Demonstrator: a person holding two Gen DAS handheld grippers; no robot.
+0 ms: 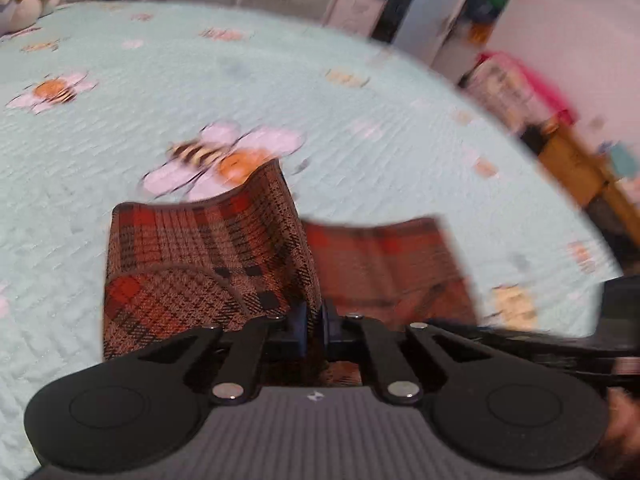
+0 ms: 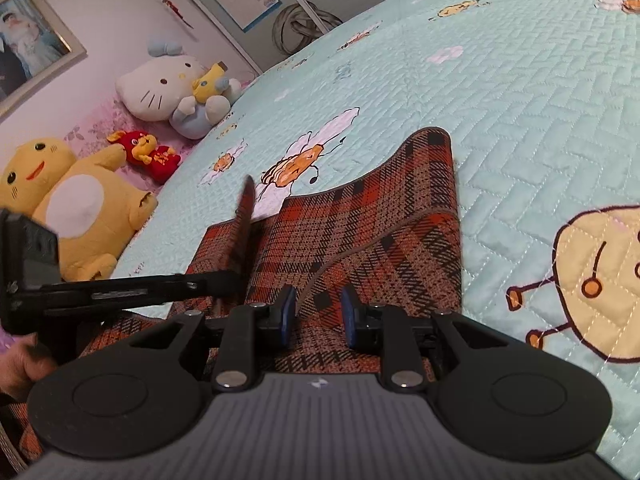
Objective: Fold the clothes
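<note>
Left claw: our left gripper (image 1: pixel 316 322) is pinched tight on a fold of the red and brown checked cloth (image 1: pixel 208 256).
Cloth: it lies on the pale green quilted bed cover (image 1: pixel 360 112).
Right claw: our right gripper (image 2: pixel 318 316) is a little open, with cloth between its blue pads (image 2: pixel 287 314); we cannot tell if they squeeze it.

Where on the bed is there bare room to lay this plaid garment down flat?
Open quilt lies beyond and to the right of the plaid garment, out to the bed's far edge. Left is crowded: the left gripper reaches across the cloth there, and plush toys, the yellow one nearest, line the bed's left side.
</note>
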